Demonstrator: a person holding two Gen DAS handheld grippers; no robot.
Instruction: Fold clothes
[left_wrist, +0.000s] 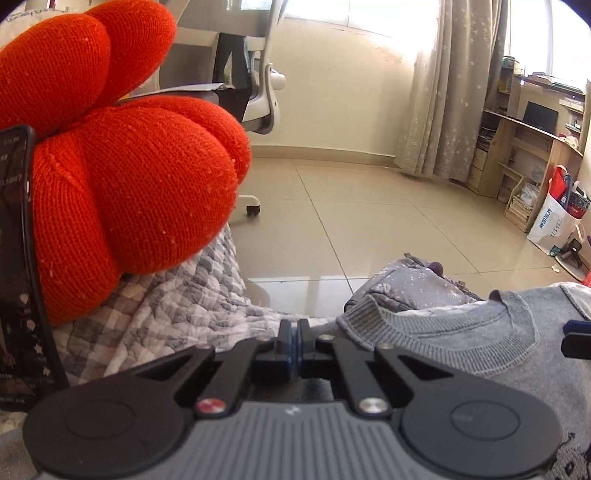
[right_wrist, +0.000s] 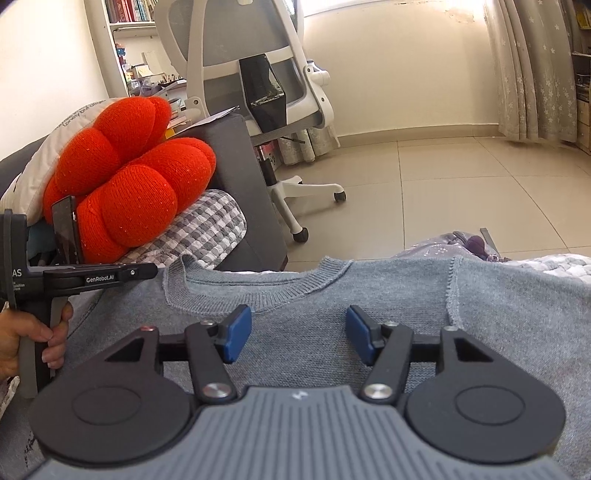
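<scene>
A grey knit sweater (right_wrist: 369, 291) lies flat, front up, with its ribbed neckline facing away from me. My right gripper (right_wrist: 299, 332) hovers over the chest just below the neckline, blue pads wide apart and nothing between them. My left gripper (left_wrist: 294, 332) is shut, its pads pressed together beside the sweater's (left_wrist: 461, 343) left shoulder corner; no cloth shows between them. In the right wrist view the left gripper (right_wrist: 153, 272) points at that shoulder, held by a hand (right_wrist: 22, 339). A tip of the right gripper (left_wrist: 576, 339) shows at the left view's edge.
A red knitted cushion (right_wrist: 136, 184) rests on a checked quilt (right_wrist: 207, 225) to the left, with a phone (right_wrist: 66, 229) propped against it. A dark sofa arm (right_wrist: 243, 192) and a white office chair (right_wrist: 258, 74) stand beyond. A purple garment (right_wrist: 469, 243) lies past the sweater, then tiled floor.
</scene>
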